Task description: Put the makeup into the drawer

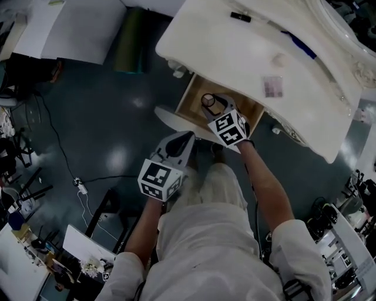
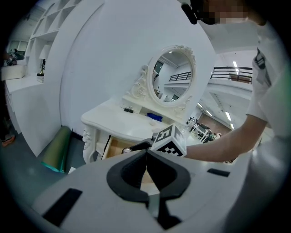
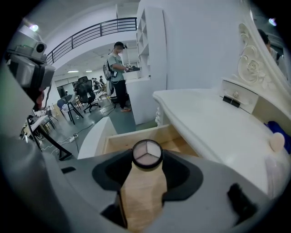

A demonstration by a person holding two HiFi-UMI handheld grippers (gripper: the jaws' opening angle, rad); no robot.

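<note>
Pinching a round makeup compact (image 3: 146, 153), the right gripper (image 3: 146, 159) hangs, seemingly, over the open drawer (image 3: 122, 135); left gripper (image 2: 146, 154) pressed together.

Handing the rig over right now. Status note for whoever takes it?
Left tongs: shut, empty, held back from the dressing table.
Right tongs: shut on the round compact, held over the open drawer.
Done: drawer open, compact at the drawer.
Left: lower and release the compact inside. A black item, a blue item and a pink square lie on the tabletop; they probably go in next.
</note>
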